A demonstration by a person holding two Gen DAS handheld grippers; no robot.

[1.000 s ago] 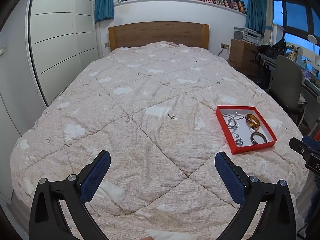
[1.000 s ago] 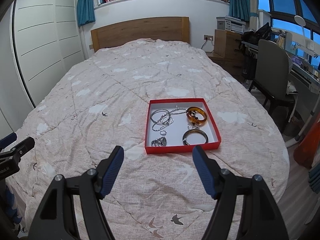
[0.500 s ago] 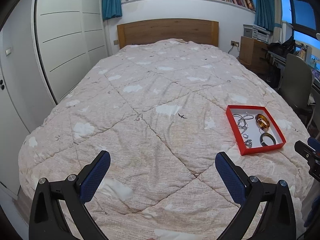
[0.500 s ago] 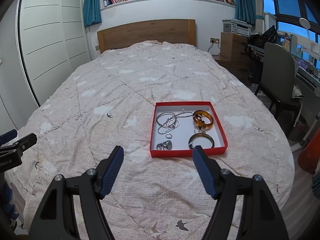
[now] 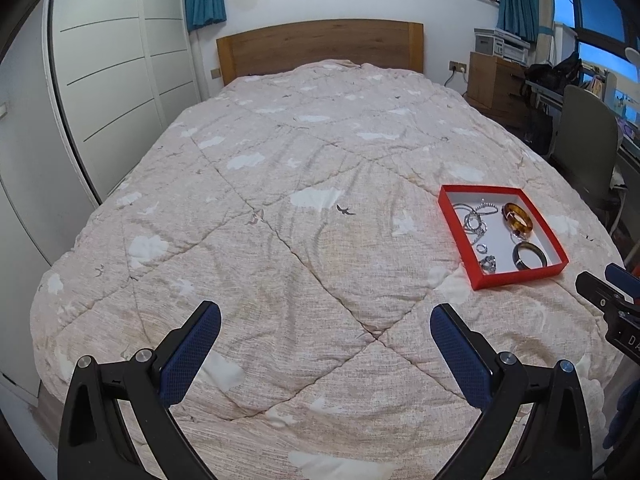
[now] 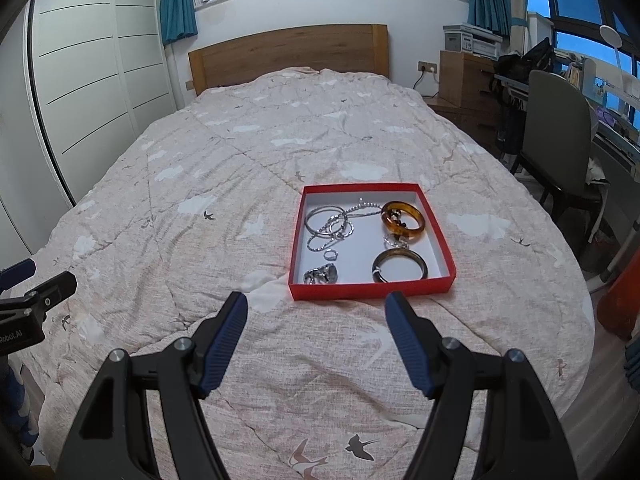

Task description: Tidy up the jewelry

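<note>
A red tray with a white floor lies on the bed; it also shows in the left wrist view at the right. In it lie an amber bangle, a dark bangle, silver chains and hoops, a small ring and a chunky silver ring. My right gripper is open and empty, just short of the tray's near edge. My left gripper is open and empty over bare quilt, left of the tray.
The bed's quilt has a cloud and bird print. A wooden headboard stands at the back, a white wardrobe at the left, a grey chair and a desk at the right.
Both views have shifted: the tray now sits slightly further right and lower in each. Both grippers stay open and empty.
</note>
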